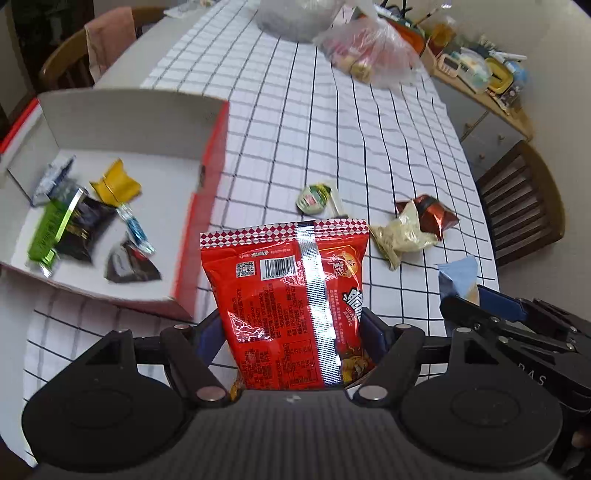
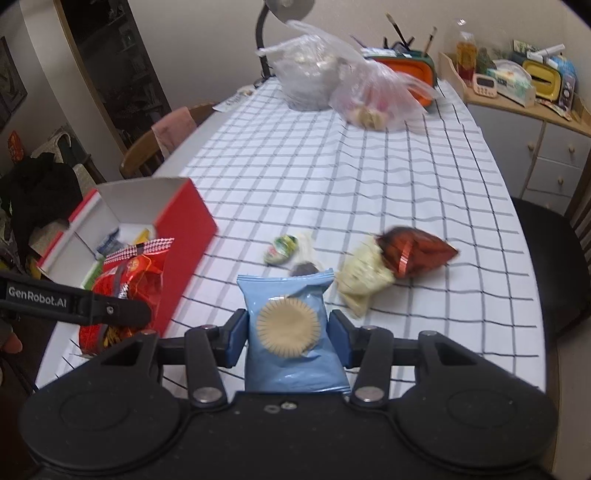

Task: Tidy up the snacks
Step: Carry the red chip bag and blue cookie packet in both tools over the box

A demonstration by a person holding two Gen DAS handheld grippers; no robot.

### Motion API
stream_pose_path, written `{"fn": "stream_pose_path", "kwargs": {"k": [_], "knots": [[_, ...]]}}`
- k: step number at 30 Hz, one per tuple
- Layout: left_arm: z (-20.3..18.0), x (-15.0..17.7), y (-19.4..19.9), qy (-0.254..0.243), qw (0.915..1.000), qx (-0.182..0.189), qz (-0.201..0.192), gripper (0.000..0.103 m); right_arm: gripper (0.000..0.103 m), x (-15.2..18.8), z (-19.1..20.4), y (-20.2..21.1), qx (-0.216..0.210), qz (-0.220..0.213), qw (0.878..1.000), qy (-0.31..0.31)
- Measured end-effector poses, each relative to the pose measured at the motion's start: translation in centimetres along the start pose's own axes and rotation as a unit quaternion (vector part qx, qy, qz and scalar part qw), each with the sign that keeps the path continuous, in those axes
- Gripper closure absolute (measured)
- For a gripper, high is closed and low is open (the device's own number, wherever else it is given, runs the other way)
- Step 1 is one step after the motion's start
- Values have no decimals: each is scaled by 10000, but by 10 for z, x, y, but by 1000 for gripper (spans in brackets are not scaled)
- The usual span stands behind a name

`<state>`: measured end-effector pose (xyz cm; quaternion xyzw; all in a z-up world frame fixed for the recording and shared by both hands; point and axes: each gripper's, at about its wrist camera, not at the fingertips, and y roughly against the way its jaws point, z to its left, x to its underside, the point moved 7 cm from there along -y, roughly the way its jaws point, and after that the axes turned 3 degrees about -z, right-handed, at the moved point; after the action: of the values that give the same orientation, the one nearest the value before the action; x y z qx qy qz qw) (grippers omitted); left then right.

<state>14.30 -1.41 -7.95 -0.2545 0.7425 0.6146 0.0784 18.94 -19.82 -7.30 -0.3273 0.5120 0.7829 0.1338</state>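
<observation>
My left gripper point(image 1: 291, 332) is shut on a large red snack bag point(image 1: 288, 295) and holds it above the checked tablecloth, just right of the red-and-white box point(image 1: 207, 155); the bag also shows in the right wrist view point(image 2: 129, 284). The box point(image 2: 184, 229) holds several small snack packs point(image 1: 85, 218). My right gripper point(image 2: 288, 332) is shut on a light blue cookie packet point(image 2: 291, 332), also visible at the right in the left wrist view point(image 1: 458, 277). On the cloth lie a green-white pack point(image 1: 314, 197), a cream pack point(image 1: 402, 236) and a brown-red pack point(image 1: 428, 214).
Two plastic bags point(image 2: 373, 96) with contents sit at the table's far end beside a desk lamp point(image 2: 284, 11). Wooden chairs stand on the left point(image 2: 162, 140) and the right point(image 1: 524, 199). A cluttered cabinet point(image 2: 524, 96) stands at the right.
</observation>
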Motion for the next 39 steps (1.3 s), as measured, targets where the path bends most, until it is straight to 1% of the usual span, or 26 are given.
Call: {"fn": "stream_pose_path", "kwargs": {"k": [10, 16, 24, 28, 31, 35, 39], "knots": [[71, -26, 37, -60, 9995, -41, -310, 28, 57, -29, 88, -18, -190, -164, 9995, 183], [119, -47, 50, -42, 9985, -205, -509, 28, 57, -43, 135, -39, -235, -172, 9989, 368], [172, -84, 57, -155, 9962, -518, -683, 28, 57, -65, 179, -68, -269, -139, 9985, 464], [193, -102, 54, -230, 9953, -638, -687, 28, 57, -73, 196, -87, -244, -82, 9983, 519], [206, -114, 46, -284, 9953, -685, -629, 28, 57, -76, 203, -106, -145, 10, 9980, 615], [219, -127, 26, -339, 9954, -776, -438, 28, 57, -75, 209, -135, 16, 194, 9974, 690], [225, -134, 3, -451, 9952, -839, -236, 28, 57, -76, 216, -160, 71, 353, 9961, 806]]}}
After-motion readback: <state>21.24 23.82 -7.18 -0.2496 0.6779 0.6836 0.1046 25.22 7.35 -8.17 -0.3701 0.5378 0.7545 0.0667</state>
